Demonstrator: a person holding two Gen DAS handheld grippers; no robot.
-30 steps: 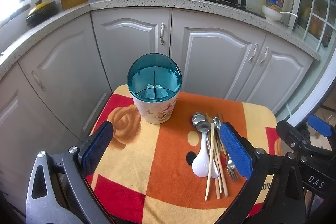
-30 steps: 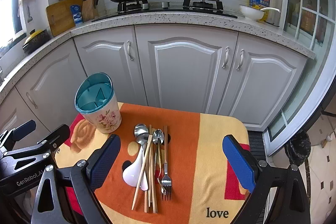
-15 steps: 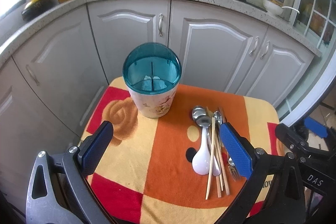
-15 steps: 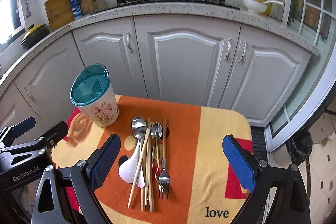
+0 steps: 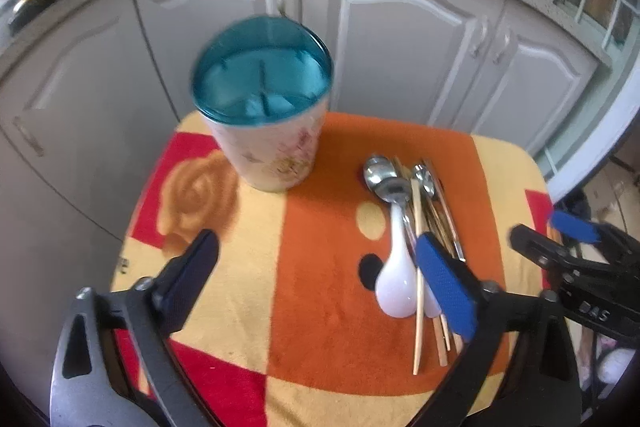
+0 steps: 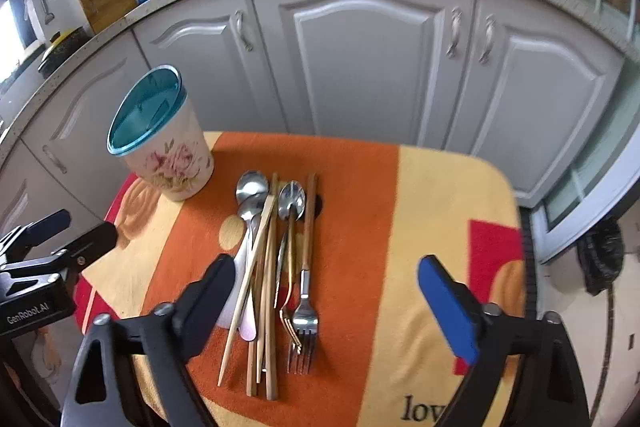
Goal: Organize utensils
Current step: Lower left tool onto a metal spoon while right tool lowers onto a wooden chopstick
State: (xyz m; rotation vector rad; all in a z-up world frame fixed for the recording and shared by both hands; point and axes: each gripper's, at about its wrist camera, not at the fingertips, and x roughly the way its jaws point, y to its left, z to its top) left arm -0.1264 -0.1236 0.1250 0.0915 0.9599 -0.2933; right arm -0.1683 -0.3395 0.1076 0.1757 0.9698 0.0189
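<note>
Left wrist view: left gripper [image 5: 316,279] wide, jaws closing, nothing between; holder [image 5: 264,115] ahead.
Right gripper [image 6: 326,297]: wide, closing, empty; utensils [image 6: 276,267] beside its left finger.

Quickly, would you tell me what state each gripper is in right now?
Left gripper: open and closing, holding nothing.
Right gripper: open and closing, holding nothing, above the utensil pile.
</note>
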